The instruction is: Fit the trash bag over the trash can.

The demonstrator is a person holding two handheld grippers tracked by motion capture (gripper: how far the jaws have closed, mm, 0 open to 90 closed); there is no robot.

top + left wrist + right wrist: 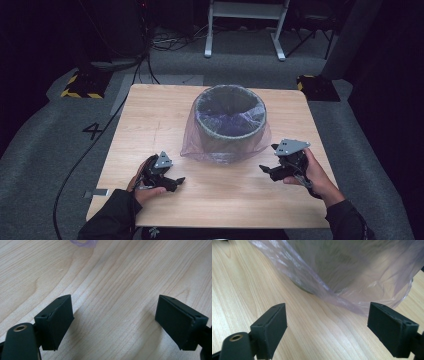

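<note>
Black jaws come first, two pairs of them, one gripper in each of the person's hands at the near edge of a single pale wooden table (pixel 150 120). At about seven o'clock from the table's middle, the left gripper (pixel 172 182) lies low over the boards with its jaws spread wide and nothing between them — bare wood grain beneath, and a scrap of purple film at the far edge of its own view. At about four o'clock, the right gripper (pixel 267 170) has its jaws just as wide apart, empty, pointing at the bag's skirt close in front of them. Beyond both, slightly toward twelve o'clock of centre, stands one round grey bin (pixel 230 107) — upright, open-topped, its wall looking woven or ribbed. One thin, translucent purple bag (pixel 200 145) lines it: the film folds over the rim, hangs loosely down the outside, and pools in wrinkles on the table around the base.
</note>
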